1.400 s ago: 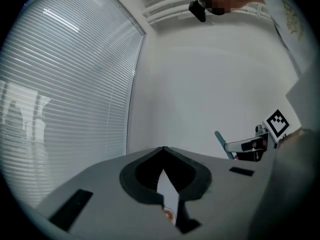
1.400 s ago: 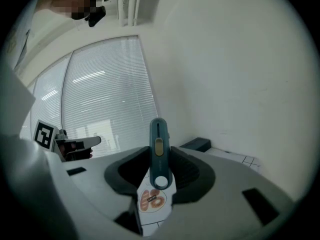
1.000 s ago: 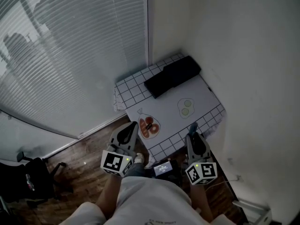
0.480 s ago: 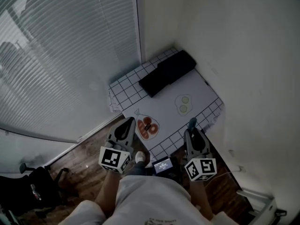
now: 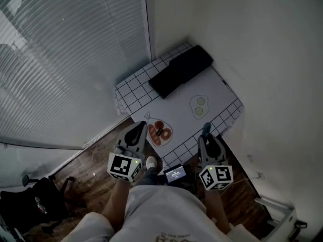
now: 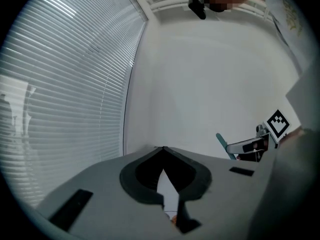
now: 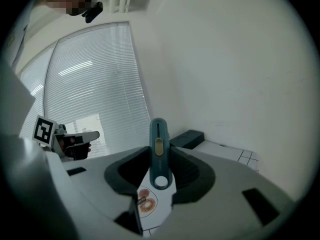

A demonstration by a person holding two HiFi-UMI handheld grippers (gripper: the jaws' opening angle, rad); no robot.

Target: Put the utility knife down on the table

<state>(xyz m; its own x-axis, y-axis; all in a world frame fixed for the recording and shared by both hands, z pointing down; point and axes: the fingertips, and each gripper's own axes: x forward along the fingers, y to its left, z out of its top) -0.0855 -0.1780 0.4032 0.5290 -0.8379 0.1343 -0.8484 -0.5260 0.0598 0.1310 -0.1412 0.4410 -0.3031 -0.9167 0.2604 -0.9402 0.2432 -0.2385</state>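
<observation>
teal knife [image 7: 158, 134] in right tool [image 7: 160, 150]
slim, yellow slider, round hole at one end, clamped upright; left tool [image 6: 163, 149] closed, empty

utility knife [image 7: 158, 156]: teal body, yellow slider, round hole at your end | state: clamped in your right gripper [image 5: 207, 138], not yet set down | pose: lengthwise along the jaws, nose past their tips | place: over the near edge of the grid-cloth table [image 5: 135, 92]
</observation>
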